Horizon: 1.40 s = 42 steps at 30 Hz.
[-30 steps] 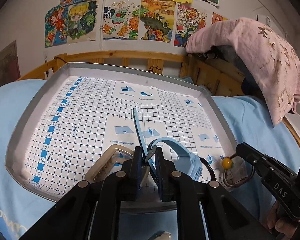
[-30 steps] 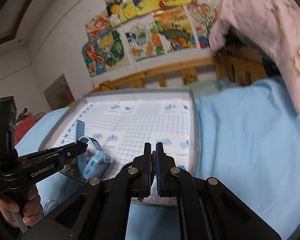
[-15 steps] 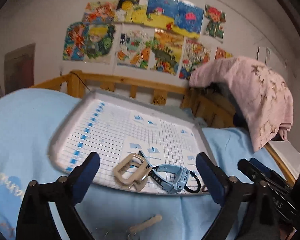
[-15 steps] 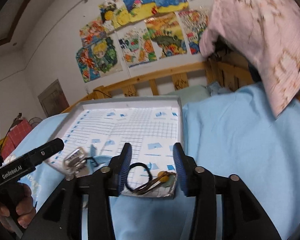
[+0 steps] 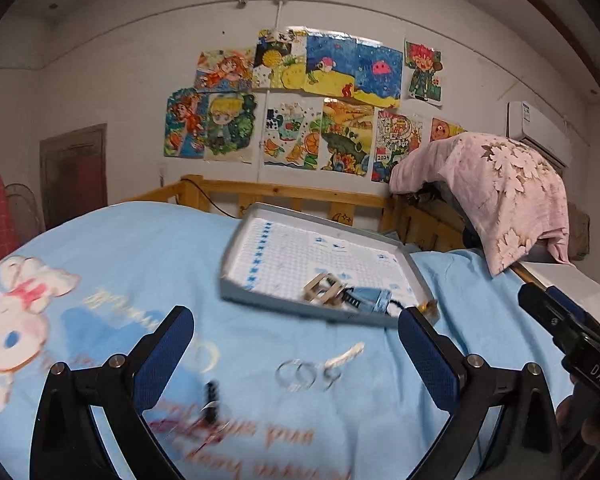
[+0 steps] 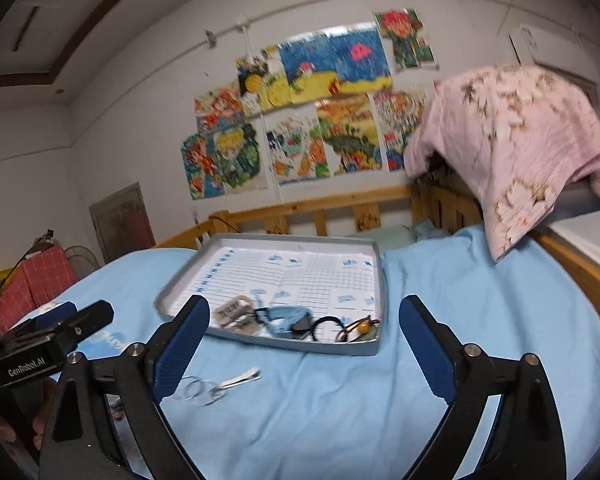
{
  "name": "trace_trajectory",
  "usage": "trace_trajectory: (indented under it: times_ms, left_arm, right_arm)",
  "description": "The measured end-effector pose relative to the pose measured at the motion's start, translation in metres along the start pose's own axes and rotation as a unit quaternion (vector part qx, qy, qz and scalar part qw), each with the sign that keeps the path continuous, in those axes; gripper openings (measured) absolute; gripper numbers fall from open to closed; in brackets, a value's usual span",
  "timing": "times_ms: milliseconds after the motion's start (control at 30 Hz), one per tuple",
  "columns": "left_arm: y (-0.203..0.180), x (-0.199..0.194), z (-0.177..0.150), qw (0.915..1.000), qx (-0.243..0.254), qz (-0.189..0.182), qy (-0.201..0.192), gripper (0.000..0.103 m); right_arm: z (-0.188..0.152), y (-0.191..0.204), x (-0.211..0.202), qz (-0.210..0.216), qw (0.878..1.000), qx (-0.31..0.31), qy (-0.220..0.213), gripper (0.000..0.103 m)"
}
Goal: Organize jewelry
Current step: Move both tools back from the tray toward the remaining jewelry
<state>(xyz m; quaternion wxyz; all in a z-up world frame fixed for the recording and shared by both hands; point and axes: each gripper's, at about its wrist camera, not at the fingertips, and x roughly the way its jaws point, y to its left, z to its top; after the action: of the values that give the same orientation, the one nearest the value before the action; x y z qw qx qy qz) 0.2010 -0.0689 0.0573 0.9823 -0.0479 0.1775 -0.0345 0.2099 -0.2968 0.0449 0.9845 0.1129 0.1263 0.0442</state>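
A grey tray [image 5: 236,295] [image 6: 370,246] with a grid sheet lies on the blue bedsheet. Along its near edge lie a beige hair claw [image 5: 319,289] [image 6: 233,313], a light-blue watch [image 5: 370,300] [image 6: 288,316], a black hair tie [image 6: 327,326] and a cord with a yellow bead [image 6: 365,325]. On the sheet before the tray lie silver rings [image 5: 300,374] [image 6: 196,390], a pale clip [image 5: 346,354] [image 6: 242,378] and a small black piece [image 5: 211,396]. My left gripper [image 5: 296,352] and right gripper [image 6: 305,344] are both open, empty and held back from the tray.
A wooden bed rail [image 5: 300,196] runs behind the tray. A pink floral cloth [image 5: 496,196] hangs over something at the back right. Drawings [image 5: 300,100] cover the wall. The sheet has a rabbit print [image 5: 16,316] at the left.
Both grippers opened, the left letting go of the watch and the right of the bead cord, both now in the tray. Both pulled back and up from the tray.
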Motion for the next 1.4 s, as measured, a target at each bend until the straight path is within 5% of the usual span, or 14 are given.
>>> trace_trajectory:
  times_ms: [333, 667, 933, 1400]
  left_arm:
    - [0.06, -0.088, -0.04, 0.9994, -0.014, 0.032, -0.005, 0.103]
    - [0.095, -0.136, -0.071, 0.9988, -0.01, 0.046, 0.015, 0.103]
    - [0.107, -0.129, -0.084, 0.998, -0.006, 0.049, 0.04, 0.103]
    - [0.1, -0.066, -0.037, 0.9988, -0.006, 0.034, 0.034, 0.103]
  right_arm:
    - [-0.039, 0.057, -0.093, 0.027, 0.999, -0.013, -0.023, 0.098]
    - [-0.09, 0.084, -0.137, 0.037, 0.999, -0.018, -0.002, 0.098]
    - [-0.109, 0.09, -0.137, 0.042, 0.998, -0.024, 0.036, 0.098]
    - [-0.056, 0.077, -0.082, 0.04, 0.998, -0.044, 0.035, 0.098]
